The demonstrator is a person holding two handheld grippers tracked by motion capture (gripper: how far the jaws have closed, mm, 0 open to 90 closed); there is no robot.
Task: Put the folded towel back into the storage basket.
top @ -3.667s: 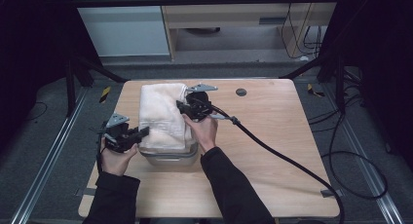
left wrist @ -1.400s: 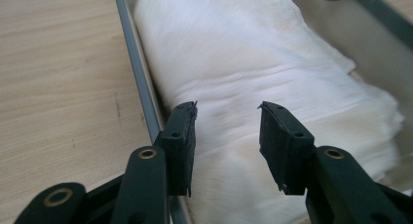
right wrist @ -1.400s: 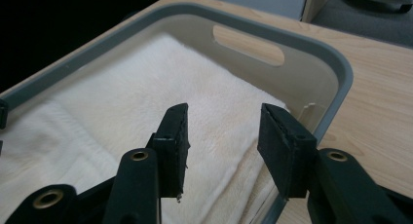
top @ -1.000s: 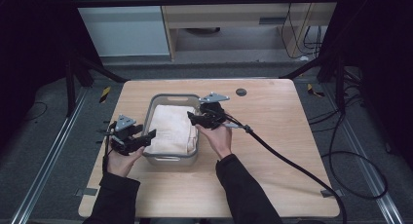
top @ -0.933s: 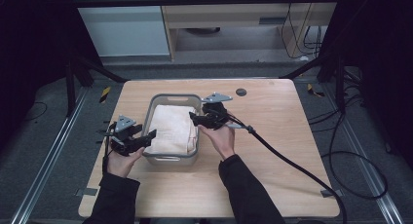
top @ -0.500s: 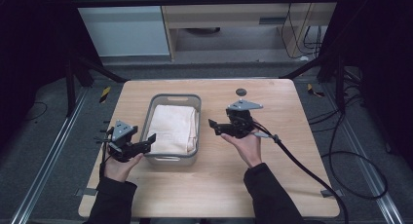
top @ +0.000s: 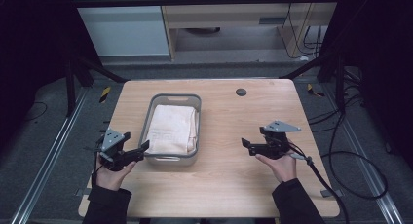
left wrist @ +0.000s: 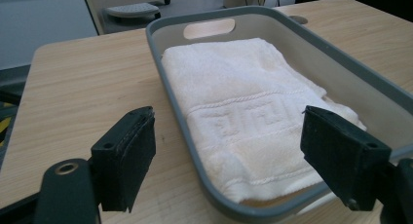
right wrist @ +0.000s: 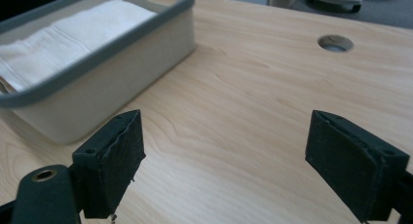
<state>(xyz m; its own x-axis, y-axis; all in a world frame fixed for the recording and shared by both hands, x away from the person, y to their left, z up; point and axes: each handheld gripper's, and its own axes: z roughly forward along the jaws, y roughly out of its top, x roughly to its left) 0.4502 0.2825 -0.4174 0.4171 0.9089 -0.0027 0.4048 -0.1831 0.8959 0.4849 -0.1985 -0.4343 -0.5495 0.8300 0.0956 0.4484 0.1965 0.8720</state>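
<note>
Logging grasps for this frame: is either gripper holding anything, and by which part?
Nothing is held. The left gripper is open near the bin's corner; the right gripper is open over bare table. The towel lies in the bin.

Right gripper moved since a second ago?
Yes. The right gripper has pulled away from the bin toward the table's right side, and now hovers open over bare wood, apart from the towel.
</note>
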